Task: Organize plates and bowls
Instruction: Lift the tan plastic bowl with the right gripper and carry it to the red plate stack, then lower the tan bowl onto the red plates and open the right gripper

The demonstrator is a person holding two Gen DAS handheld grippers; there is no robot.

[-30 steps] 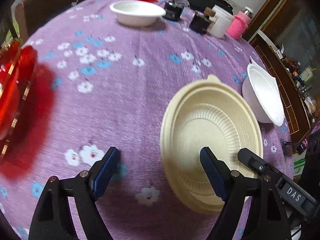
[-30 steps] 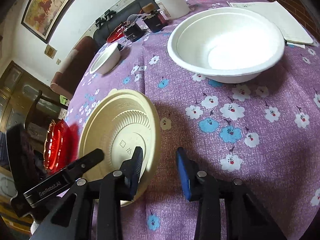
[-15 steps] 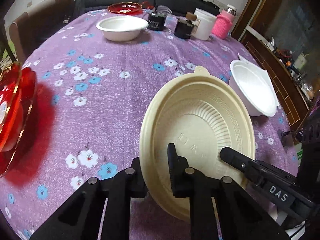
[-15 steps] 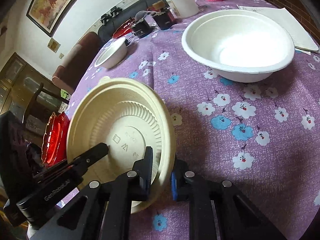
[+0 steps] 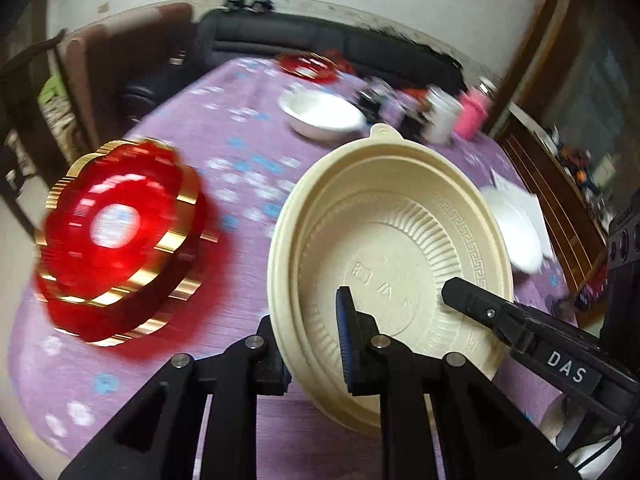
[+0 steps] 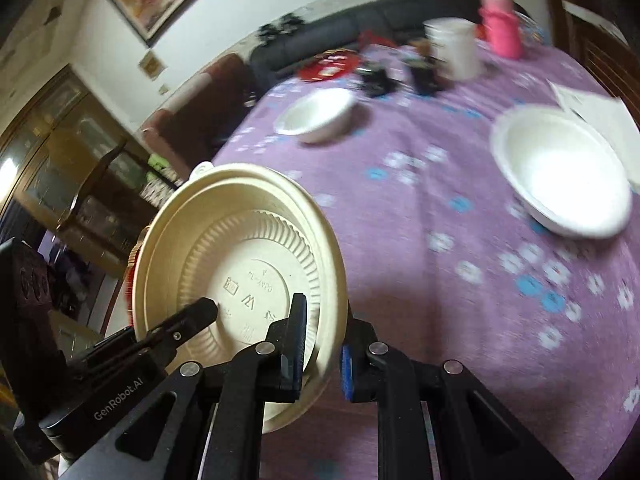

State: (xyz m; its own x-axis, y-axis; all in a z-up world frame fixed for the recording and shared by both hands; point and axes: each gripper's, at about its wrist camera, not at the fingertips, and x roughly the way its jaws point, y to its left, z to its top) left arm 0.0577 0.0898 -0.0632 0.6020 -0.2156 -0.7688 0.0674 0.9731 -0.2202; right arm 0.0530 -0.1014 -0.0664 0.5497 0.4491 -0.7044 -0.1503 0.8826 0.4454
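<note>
A cream plastic plate [image 5: 392,248] with a ribbed centre is lifted off the purple flowered tablecloth [image 5: 248,152] and tilted up. My left gripper [image 5: 312,344] is shut on its near rim. My right gripper [image 6: 322,344] is shut on the opposite rim of the same plate [image 6: 240,264]. Each gripper's finger shows in the other's view. A red plate with a gold rim [image 5: 116,236] lies to the left. A white bowl [image 5: 324,116] sits far across the table and another white bowl [image 6: 560,172] sits at the right.
At the far side stand a second red plate [image 5: 308,65], dark jars [image 6: 424,68], a white tub [image 6: 454,50] and a pink bottle [image 6: 500,28]. A paper sheet [image 6: 592,108] lies by the right bowl. Chairs [image 5: 120,68] and a sofa ring the table.
Both grippers have closed on the cream plate's rim and lifted it off the cloth, tilting it up. The views have swung left; the red gold-rimmed plate has come into fuller view.
</note>
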